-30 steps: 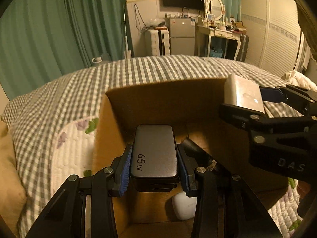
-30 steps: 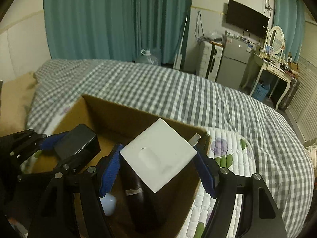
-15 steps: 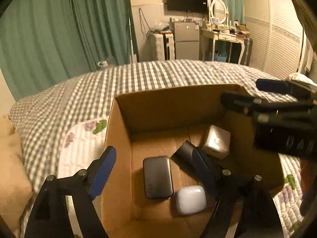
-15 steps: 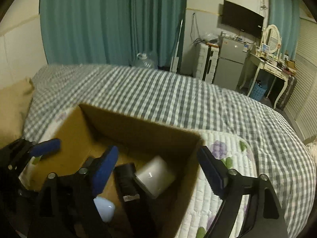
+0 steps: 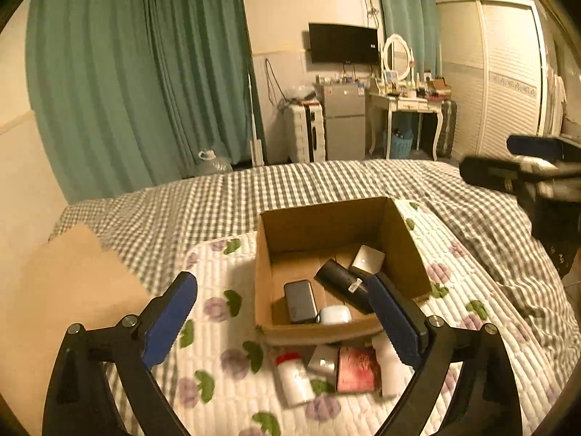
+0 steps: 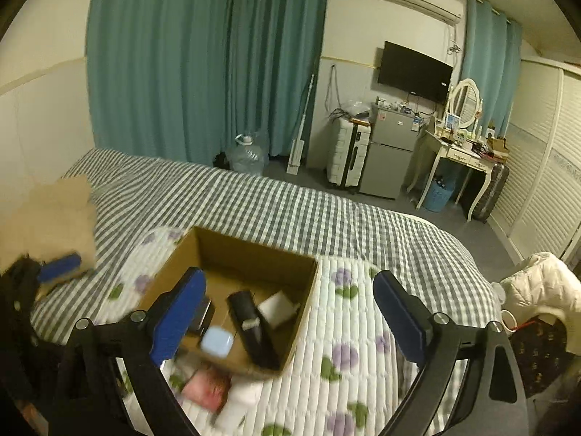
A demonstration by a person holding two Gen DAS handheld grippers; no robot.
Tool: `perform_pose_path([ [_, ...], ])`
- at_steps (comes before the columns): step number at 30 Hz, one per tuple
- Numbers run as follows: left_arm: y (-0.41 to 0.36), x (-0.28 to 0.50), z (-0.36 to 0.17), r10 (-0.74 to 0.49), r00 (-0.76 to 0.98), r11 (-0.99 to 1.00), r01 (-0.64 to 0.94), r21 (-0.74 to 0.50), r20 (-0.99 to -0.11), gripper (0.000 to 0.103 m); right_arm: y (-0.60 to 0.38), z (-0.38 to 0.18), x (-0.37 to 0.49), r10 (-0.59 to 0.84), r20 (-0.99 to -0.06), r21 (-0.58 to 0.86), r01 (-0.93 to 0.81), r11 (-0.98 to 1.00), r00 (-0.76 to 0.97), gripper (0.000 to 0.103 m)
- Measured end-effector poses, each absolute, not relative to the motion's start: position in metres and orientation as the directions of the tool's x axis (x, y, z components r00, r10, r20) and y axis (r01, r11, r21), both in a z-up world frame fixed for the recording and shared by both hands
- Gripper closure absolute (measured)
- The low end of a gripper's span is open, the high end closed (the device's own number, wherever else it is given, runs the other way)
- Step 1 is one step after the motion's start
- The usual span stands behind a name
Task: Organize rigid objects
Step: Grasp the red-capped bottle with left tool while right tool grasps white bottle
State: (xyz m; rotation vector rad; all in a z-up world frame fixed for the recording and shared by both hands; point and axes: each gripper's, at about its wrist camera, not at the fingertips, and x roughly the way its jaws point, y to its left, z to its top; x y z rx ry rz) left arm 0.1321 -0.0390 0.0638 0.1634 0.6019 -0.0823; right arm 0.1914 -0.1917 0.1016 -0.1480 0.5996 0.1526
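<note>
An open cardboard box (image 5: 406, 254) sits on a floral quilted mat on the bed; it also shows in the right wrist view (image 6: 308, 283). Inside lie a grey power bank (image 5: 299, 301), a black oblong device (image 5: 341, 283), a white square charger (image 5: 367, 259) and a white earbud case (image 5: 334, 315). My left gripper (image 5: 287, 321) is open and empty, raised above and before the box. My right gripper (image 6: 290, 312) is open and empty, above the box's right side. In front of the box lie a white bottle with red cap (image 5: 293, 378), a small white box (image 5: 324, 360) and a red-pink packet (image 5: 357, 370).
A tan pillow (image 5: 69, 290) lies at the left on the checked bedspread (image 5: 225, 200). A white jacket (image 6: 544, 283) lies off the bed's right edge. Beyond the bed stand a suitcase, small fridge (image 6: 390, 156) and dressing table.
Both grippers opened, dropping the power bank and the white charger into the box, then pulled up and back, so the box looks smaller and the items in front of it show.
</note>
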Motion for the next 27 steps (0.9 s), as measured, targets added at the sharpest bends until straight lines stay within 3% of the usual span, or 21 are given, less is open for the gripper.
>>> perform_pose_path([
  [7,-0.020,0.087,0.049,0.003,0.822,0.989,0.082,0.122,-0.570,0.003,-0.180,0.076,0.127,0.111,-0.599,-0.097,-0.209,0.973,0.793,0.008],
  [18,0.001,0.095,-0.061,0.030,0.714,0.998,0.013,0.057,-0.700,0.003,-0.183,-0.060,0.140,0.083,-0.780,-0.004,-0.138,0.990,0.620,0.009],
  [27,0.003,0.127,-0.117,0.020,0.653,0.999,0.023,0.046,-0.757,0.003,-0.174,-0.151,0.194,0.098,-0.865,0.050,-0.110,0.993,0.493,0.039],
])
